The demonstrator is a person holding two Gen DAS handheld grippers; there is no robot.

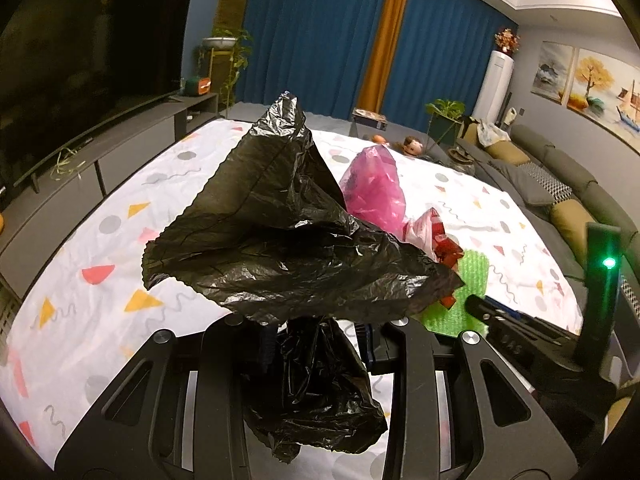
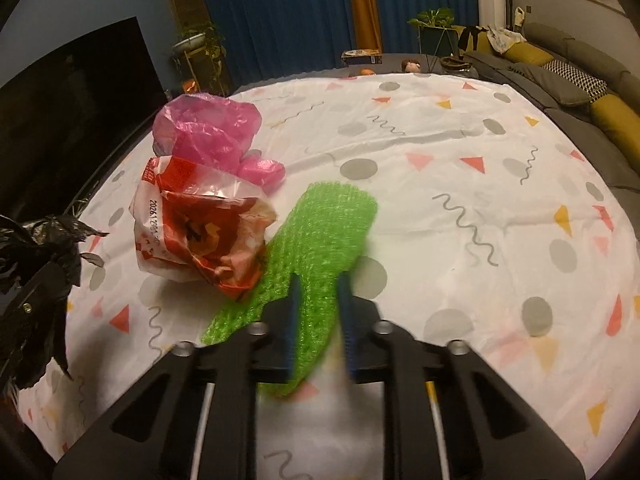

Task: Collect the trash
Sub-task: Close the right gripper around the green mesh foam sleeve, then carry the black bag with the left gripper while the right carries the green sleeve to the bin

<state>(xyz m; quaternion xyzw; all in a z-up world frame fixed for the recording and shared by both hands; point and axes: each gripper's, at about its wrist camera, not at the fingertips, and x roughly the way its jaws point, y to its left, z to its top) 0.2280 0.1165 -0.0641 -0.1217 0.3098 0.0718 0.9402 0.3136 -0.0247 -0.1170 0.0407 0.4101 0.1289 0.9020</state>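
Black trash bag [image 1: 280, 240] clamped between the closed fingers of the left gripper [image 1: 320, 332], held above a patterned tablecloth [image 2: 460, 168], right gripper [image 2: 320, 308] parted around a green mesh piece [image 2: 324, 232], red-and-white wrapper [image 2: 200, 232] touching it, pink bag [image 2: 208, 132] behind the wrapper.

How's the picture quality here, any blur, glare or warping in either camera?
Left wrist view: sharp; small glints on the black bag, a green LED flares at the right, and fisheye bends the tablecloth edge. Right wrist view: motion blur smears the green mesh and the right gripper; the red wrapper stays fairly crisp; dim, warm light.
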